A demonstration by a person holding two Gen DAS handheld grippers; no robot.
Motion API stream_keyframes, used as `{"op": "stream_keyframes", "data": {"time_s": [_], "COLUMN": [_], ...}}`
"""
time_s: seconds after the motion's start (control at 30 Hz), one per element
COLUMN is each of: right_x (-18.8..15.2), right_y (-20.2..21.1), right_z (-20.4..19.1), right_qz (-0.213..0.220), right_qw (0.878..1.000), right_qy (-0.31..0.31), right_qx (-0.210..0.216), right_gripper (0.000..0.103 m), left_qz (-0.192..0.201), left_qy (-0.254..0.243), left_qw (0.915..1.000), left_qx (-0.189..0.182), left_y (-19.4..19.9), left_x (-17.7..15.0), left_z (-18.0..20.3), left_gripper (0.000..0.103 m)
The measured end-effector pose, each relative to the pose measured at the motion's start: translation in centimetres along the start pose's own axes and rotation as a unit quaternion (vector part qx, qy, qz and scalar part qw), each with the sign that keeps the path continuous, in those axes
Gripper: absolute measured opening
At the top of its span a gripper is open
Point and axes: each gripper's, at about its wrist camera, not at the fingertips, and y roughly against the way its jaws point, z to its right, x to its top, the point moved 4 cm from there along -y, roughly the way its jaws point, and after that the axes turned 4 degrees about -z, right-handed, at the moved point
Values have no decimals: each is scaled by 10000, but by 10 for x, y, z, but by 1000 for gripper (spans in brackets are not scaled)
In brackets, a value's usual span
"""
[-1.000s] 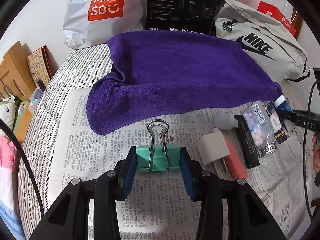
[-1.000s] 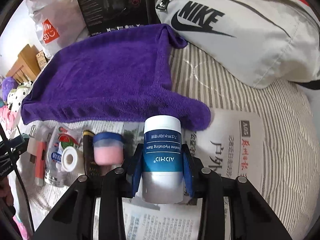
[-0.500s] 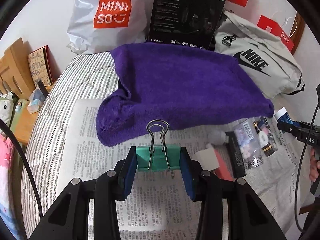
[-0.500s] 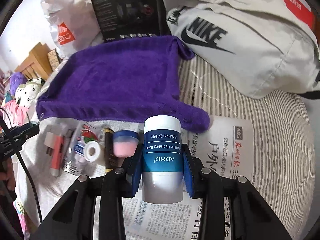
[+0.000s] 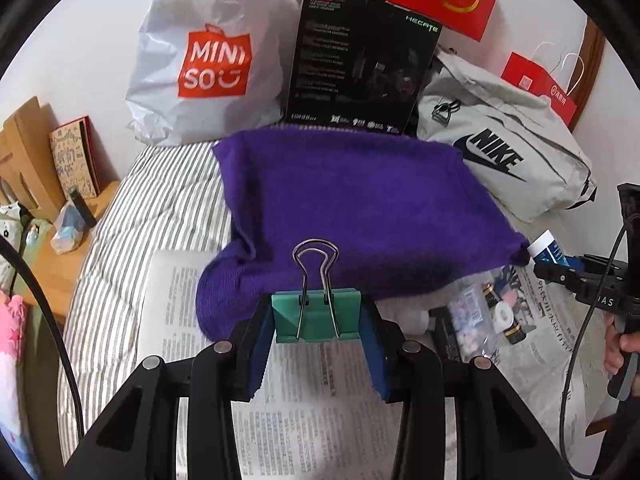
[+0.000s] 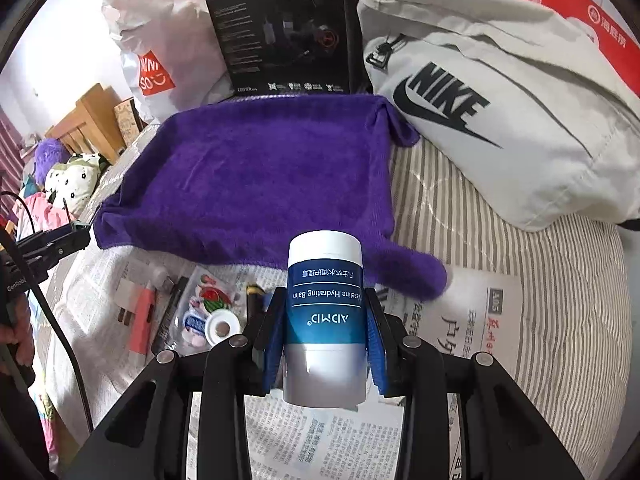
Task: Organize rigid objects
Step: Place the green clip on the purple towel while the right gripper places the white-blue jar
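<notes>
Purple towel [image 5: 352, 216] is my landmark. My left tongs [image 5: 318, 326] are clamped on a green binder clip [image 5: 316, 316] at its near edge; my right tongs [image 6: 325, 326] grip a jar [image 6: 325, 312] reading "AIDMID Vaseline Hydrating Balm". MINISO, HECATE, NIKE sit behind it. Only the right view shows plush toys. Both tongs sit higher than a second ago.

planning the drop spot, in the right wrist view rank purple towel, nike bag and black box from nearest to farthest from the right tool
1. purple towel: just ahead of the right tool, spread on the bed, its corner reaching behind the held balm bottle.
2. nike bag: farther, ahead to the right.
3. black box: farthest, standing upright behind the towel.
</notes>
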Motion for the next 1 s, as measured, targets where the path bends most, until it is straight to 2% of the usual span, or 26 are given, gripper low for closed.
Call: {"op": "stream_keyframes", "data": {"time_s": [0.23,0.5,0.73,0.87,1.0], "right_x": [25,61,96,118,138], "right_y": [1,-20,-57,-79,-101], "right_z": [-2,-3,-8,-9,-8], "right_qz": [79,85,-43,-89,-160], "right_qw": [9999,9998,9997,9996,9993], "right_qy": [101,157,249,277,306], "right_qx": [66,27,29,20,-125], "right_gripper": [36,36,36,36,36], "left_qz": [139,80,-79,-180,-316], "left_qy": [-84,-110,51,197,151], "left_qw": [9999,9999,9999,9995,9994], "left_qx": [-54,-76,-45,-168,-70], "left_y": [-2,-22,-57,-82,-109], "left_x": [27,55,79,96,111], "left_z": [9,14,8,2,-1], "left_gripper": [39,39,39,39,39]}}
